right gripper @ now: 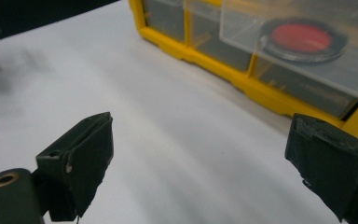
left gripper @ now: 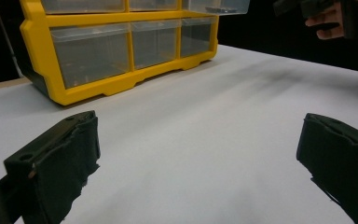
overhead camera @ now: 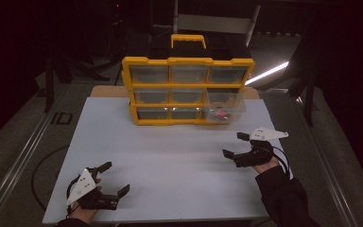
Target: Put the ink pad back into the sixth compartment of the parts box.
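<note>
A yellow organiser [overhead camera: 187, 90] with clear drawers in three rows stands at the far middle of the white table [overhead camera: 170, 156]. Its right middle drawer [overhead camera: 224, 108] is pulled out and holds a round red and black object [overhead camera: 221, 115], seen close in the right gripper view [right gripper: 303, 39]. My right gripper [overhead camera: 234, 144] hovers open in front of that drawer, nothing between its jaws [right gripper: 198, 163]. My left gripper [overhead camera: 115, 178] rests open near the table's front left corner, jaws wide apart and empty [left gripper: 198, 158].
The organiser [left gripper: 121, 46] has a yellow carry handle [overhead camera: 188, 40] on top. Dark floor and metal frame rails surround the table. A bright light strip [overhead camera: 267, 73] lies beyond the right side. The other hand [left gripper: 328, 21] shows at the left gripper view's top right.
</note>
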Motion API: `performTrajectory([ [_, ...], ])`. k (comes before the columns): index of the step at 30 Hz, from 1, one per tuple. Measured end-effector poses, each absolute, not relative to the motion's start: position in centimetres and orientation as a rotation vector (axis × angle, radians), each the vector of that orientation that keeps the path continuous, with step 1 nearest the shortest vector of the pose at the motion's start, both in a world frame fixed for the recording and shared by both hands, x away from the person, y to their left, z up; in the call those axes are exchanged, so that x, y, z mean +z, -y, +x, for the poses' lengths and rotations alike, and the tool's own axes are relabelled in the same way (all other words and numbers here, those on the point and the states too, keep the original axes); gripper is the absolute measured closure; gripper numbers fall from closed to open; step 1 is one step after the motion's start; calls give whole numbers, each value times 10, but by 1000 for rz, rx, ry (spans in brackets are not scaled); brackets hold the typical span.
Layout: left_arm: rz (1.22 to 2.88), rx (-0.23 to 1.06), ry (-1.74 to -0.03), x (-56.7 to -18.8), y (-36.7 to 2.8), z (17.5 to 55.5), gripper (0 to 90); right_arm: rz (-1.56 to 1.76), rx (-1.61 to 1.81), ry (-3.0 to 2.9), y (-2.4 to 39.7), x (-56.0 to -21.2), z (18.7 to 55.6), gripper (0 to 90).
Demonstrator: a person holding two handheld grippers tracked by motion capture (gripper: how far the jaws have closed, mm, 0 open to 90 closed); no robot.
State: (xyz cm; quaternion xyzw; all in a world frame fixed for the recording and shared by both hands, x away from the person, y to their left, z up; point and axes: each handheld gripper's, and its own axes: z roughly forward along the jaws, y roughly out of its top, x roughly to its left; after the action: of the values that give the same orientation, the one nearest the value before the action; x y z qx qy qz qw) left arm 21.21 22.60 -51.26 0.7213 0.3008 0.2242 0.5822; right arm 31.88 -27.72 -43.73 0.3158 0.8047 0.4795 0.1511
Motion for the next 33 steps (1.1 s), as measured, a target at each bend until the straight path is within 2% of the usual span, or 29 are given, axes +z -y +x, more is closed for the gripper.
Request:
performTrajectory([
  [17, 1685, 525, -701, -513, -226, 212, 1, 833, 1396, -2395, 282, -474, 303, 78],
  [33, 1683, 526, -703, -512, -226, 212, 1, 749, 1411, -2455, 294, -495, 281, 87],
])
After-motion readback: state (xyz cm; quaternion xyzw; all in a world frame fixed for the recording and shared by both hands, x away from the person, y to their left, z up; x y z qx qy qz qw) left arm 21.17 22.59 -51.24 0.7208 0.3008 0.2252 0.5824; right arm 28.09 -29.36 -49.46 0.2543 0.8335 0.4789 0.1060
